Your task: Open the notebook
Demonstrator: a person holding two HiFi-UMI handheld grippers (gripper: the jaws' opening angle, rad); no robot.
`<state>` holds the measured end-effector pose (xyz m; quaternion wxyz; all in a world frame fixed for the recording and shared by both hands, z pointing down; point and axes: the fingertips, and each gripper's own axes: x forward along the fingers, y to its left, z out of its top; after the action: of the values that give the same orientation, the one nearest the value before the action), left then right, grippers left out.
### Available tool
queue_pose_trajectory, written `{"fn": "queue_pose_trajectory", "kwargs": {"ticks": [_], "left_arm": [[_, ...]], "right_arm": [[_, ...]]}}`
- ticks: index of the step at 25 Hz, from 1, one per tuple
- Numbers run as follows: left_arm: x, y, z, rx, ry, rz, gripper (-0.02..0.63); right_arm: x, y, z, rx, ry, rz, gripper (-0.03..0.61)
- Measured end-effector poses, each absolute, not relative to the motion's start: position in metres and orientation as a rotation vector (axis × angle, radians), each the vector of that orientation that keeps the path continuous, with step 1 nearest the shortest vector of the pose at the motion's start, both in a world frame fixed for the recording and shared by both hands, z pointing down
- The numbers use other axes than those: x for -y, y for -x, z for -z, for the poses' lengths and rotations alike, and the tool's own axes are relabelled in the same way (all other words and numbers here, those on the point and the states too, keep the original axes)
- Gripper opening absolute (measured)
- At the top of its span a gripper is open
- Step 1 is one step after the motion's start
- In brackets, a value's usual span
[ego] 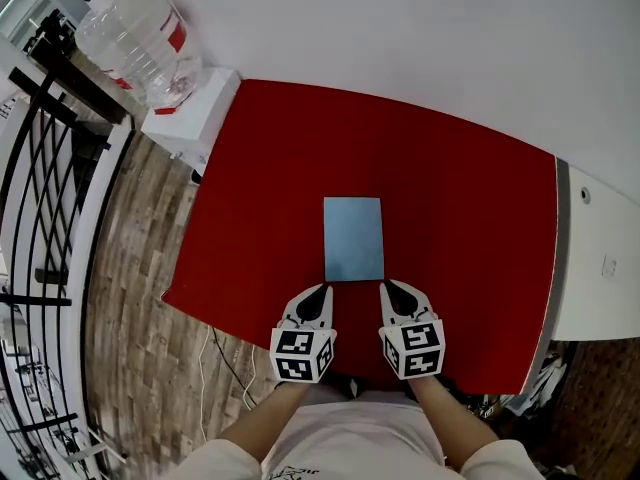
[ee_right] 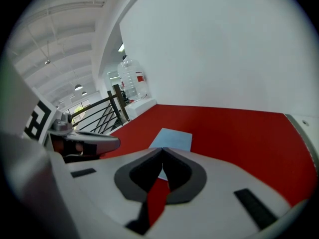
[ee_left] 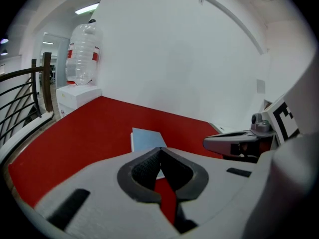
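Note:
A closed light-blue notebook (ego: 353, 239) lies flat in the middle of the red table (ego: 450, 198). My left gripper (ego: 325, 290) hovers just short of the notebook's near left corner, its jaws shut with nothing between them. Just off the near right corner sits my right gripper (ego: 385, 286), also shut and empty. In the left gripper view the notebook (ee_left: 146, 139) shows just past the touching tips of the left gripper (ee_left: 159, 150), with the right gripper (ee_left: 205, 143) at the right. From the right gripper view the notebook (ee_right: 173, 138) lies ahead of the right gripper (ee_right: 163, 149).
A large water bottle (ego: 135, 40) rests on a white dispenser (ego: 195, 113) beyond the table's far left corner. A black railing (ego: 40, 218) runs along the left over wood flooring. A white wall stands behind the table, and a white counter (ego: 600, 258) borders its right edge.

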<state>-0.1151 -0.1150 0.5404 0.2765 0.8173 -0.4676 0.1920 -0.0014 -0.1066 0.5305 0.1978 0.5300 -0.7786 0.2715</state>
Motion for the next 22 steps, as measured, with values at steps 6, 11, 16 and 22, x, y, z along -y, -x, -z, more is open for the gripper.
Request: {"fn": "queue_pose_trajectory", "kwargs": {"ticks": [6,11,16,22], "left_arm": [[0.132,0.111,-0.569,1.239,-2.195,-0.569,0.006],[0.142,0.114,-0.59,1.229,-2.179,-0.593,0.006],[0.148,0.116,-0.614,1.203,-2.143,-0.615,0.009],[0.156,0.117,-0.64,1.152,-2.078,-0.623,0.14]], "right_arm": [[0.122,0.0,-0.553,2.165,-1.497,-0.783,0.006],[0.125,0.005,-0.575,2.153,-1.474,-0.802,0.006],[0.125,0.011,-0.592,2.136,-1.452,-0.83,0.006],[0.128,0.018,-0.605,2.129,-1.437,-0.849,0.006]]}}
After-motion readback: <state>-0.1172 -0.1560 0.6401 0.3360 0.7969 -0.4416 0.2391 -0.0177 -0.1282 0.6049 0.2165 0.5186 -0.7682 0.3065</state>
